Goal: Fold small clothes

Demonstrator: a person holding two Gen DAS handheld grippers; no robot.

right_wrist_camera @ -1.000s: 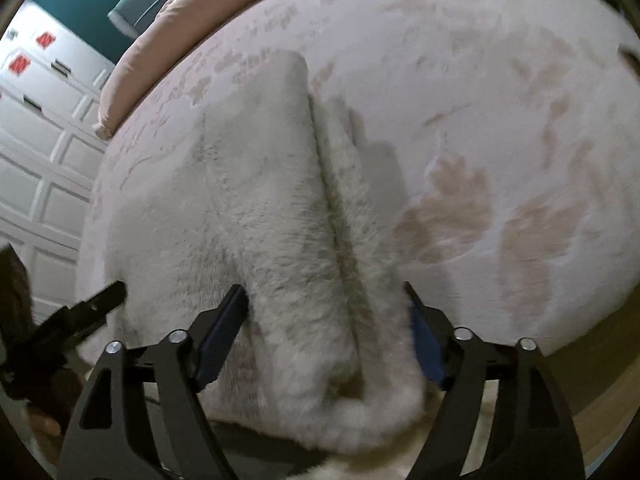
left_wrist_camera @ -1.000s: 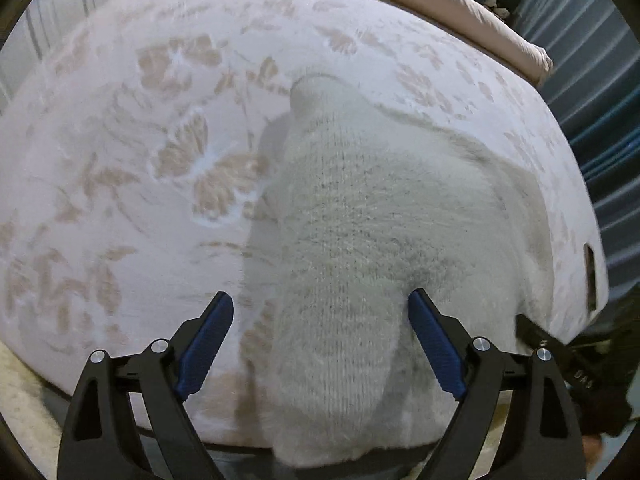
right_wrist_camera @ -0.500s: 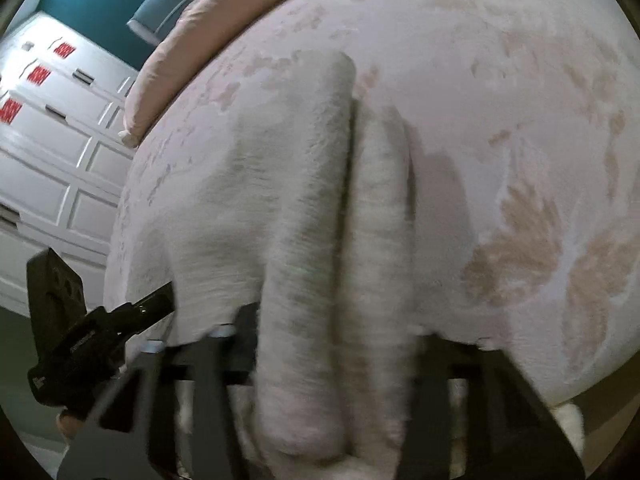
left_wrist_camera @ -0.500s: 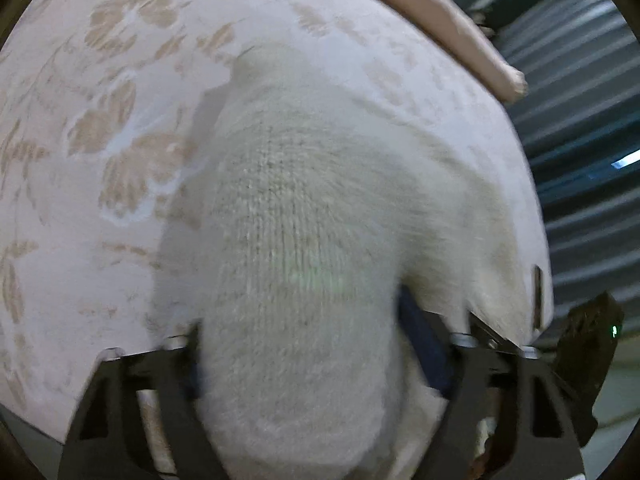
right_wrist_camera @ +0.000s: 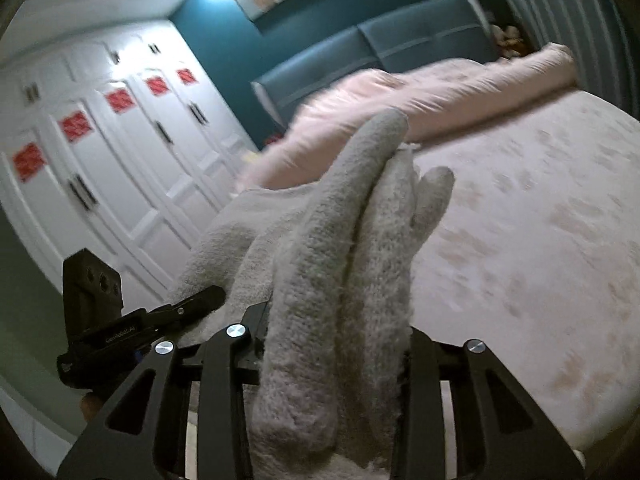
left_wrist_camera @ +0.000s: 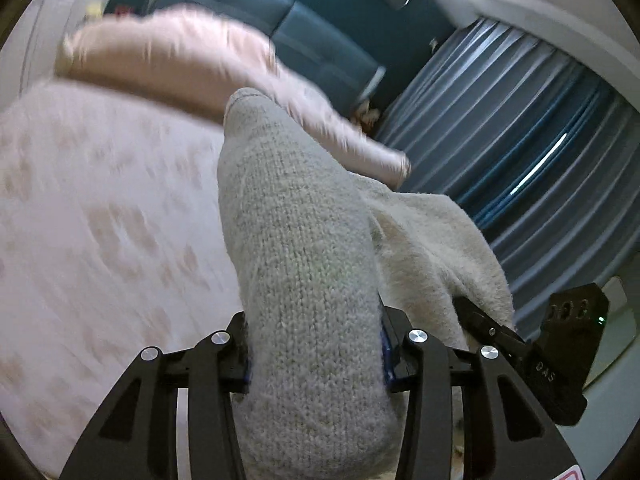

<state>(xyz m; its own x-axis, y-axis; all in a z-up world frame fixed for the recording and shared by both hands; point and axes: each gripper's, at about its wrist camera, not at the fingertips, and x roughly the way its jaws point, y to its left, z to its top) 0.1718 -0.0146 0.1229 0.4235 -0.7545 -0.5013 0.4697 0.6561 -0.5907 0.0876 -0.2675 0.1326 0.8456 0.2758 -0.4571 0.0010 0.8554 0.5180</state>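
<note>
Pinching opposite corners of one pale knit garment (left_wrist_camera: 304,280), the left gripper (left_wrist_camera: 314,356) and right gripper (right_wrist_camera: 334,356) each have jaws pressed onto bunched fabric, holding it lifted above the bed (right_wrist_camera: 540,220), probably so the slack between hangs straight before a fold. Each camera shows the other gripper beside it, gripping the same cloth. Bed cover pale pink with a faint leaf print, pink duvet (right_wrist_camera: 460,92) heaped at the teal headboard (right_wrist_camera: 400,40); white wardrobe doors (right_wrist_camera: 100,160) one side, blue curtains (left_wrist_camera: 520,140) the other.
</note>
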